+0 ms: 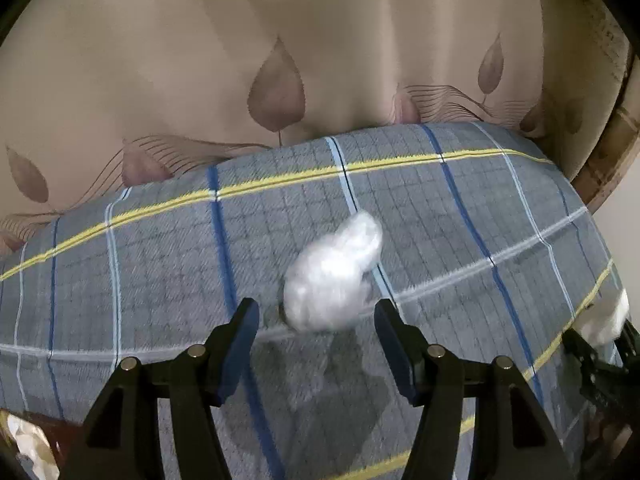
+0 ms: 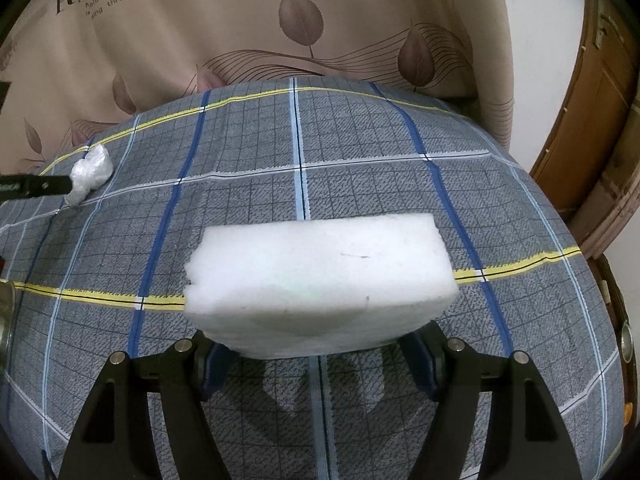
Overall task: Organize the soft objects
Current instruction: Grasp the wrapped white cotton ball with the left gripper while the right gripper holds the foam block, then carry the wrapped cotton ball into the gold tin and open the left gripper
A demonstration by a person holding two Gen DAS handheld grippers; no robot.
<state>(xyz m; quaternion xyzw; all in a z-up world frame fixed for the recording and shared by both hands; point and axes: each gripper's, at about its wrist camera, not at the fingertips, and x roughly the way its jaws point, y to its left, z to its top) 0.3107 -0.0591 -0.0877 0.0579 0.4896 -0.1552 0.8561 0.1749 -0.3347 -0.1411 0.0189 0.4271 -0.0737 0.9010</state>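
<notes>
A crumpled white plastic wad [image 1: 332,276] lies on the blue-grey plaid cloth [image 1: 160,264], just ahead of my left gripper [image 1: 316,336]. The left jaws stand wide open on either side of its near end, not gripping it. The wad also shows in the right wrist view [image 2: 89,174], with a left fingertip [image 2: 44,186] beside it. My right gripper [image 2: 320,354] is shut on a white foam block [image 2: 320,280] and holds it above the plaid cloth [image 2: 360,140]. The block and right gripper show at the right edge of the left wrist view [image 1: 604,320].
A beige curtain with leaf prints [image 1: 280,60] hangs behind the cloth-covered surface. A wooden door [image 2: 588,120] stands at the right. Crumpled white material [image 1: 32,444] lies at the lower left edge of the left wrist view.
</notes>
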